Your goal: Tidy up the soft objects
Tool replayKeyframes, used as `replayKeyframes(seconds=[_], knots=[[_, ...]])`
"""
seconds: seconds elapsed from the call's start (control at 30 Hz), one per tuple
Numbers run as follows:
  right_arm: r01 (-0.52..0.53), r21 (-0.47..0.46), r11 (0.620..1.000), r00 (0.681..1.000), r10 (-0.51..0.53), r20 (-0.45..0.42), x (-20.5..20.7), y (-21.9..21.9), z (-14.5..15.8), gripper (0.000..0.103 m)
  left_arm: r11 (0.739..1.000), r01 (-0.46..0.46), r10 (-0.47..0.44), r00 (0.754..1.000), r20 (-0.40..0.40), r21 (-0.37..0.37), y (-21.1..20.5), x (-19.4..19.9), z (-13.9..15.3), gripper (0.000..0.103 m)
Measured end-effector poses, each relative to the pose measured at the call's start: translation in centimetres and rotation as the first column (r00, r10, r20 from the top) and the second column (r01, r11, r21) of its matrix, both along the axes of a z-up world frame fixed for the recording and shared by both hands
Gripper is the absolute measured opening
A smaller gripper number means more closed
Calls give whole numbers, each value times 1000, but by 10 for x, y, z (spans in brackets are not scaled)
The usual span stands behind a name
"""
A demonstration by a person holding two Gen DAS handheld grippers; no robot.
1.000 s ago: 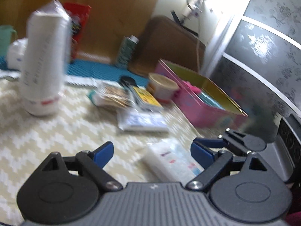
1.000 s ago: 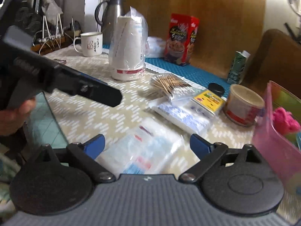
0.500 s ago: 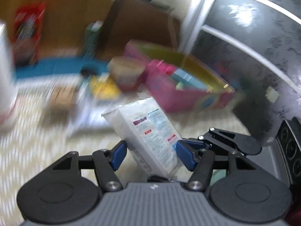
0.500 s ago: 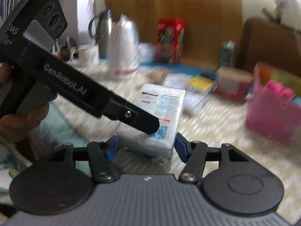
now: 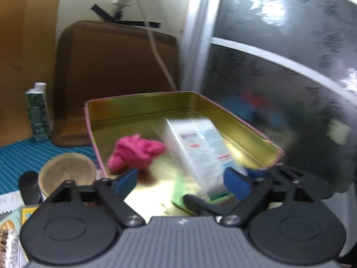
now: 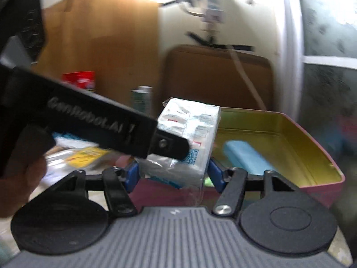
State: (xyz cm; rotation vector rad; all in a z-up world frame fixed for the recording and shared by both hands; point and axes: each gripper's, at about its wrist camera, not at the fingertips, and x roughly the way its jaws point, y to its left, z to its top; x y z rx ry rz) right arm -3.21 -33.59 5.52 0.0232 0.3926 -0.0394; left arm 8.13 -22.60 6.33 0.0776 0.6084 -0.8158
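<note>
Now the tissue pack (image 6: 189,138) that lay on the surface a second ago is up in the air over the near edge of the tin (image 6: 312,147); half a second ago both grippers pinched it, and that has changed on one side; the left gripper (image 5: 180,179) has its jaws spread wide, the pack blurred and tilted beside its right finger, no longer squeezed; the right gripper (image 6: 173,173) is closed on the pack's lower end, carrying it alone; in the right view the left tool's black finger crosses the pack's face, whether touching it I cannot tell. Inside the tin sit a pink cloth (image 5: 136,151) and a blue pack (image 6: 243,156), so the sorting looks partly done; the likely next move is to lower the pack into the bare gold floor and release; a soft pack held low may flop as it drops.
</note>
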Motion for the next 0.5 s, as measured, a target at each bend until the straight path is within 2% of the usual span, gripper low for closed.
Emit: replayKeyframes(seconds=[0.07, 0.13, 0.23, 0.27, 0.33, 0.43, 0.5], knots=[[84, -22, 996, 996, -85, -22, 15, -9, -7, 84, 1000, -20, 20, 999, -25, -2, 2, 3, -6, 89], [141, -20, 990, 989, -142, -34, 20, -20, -16, 86, 999, -11, 10, 1000, -30, -30, 16, -3, -5, 89], [172, 39, 984, 985, -172, -13, 9, -30, -18, 92, 998, -14, 16, 1000, 22, -53, 40, -21, 0, 89], [181, 44, 982, 983, -181, -2, 4, -28, -17, 94, 996, -22, 25, 999, 34, -84, 57, -29, 1, 90], [187, 55, 981, 981, -189, 36, -5, -24, -13, 94, 992, -30, 32, 999, 19, -123, 84, -37, 4, 90], [162, 76, 984, 975, -171, 141, -24, -11, -6, 92, 981, -82, 83, 997, 0, -178, 143, -53, 3, 89], [99, 79, 992, 979, -111, 171, -31, 7, 1, 81, 969, -156, 157, 988, -11, -193, 183, -57, -2, 87]])
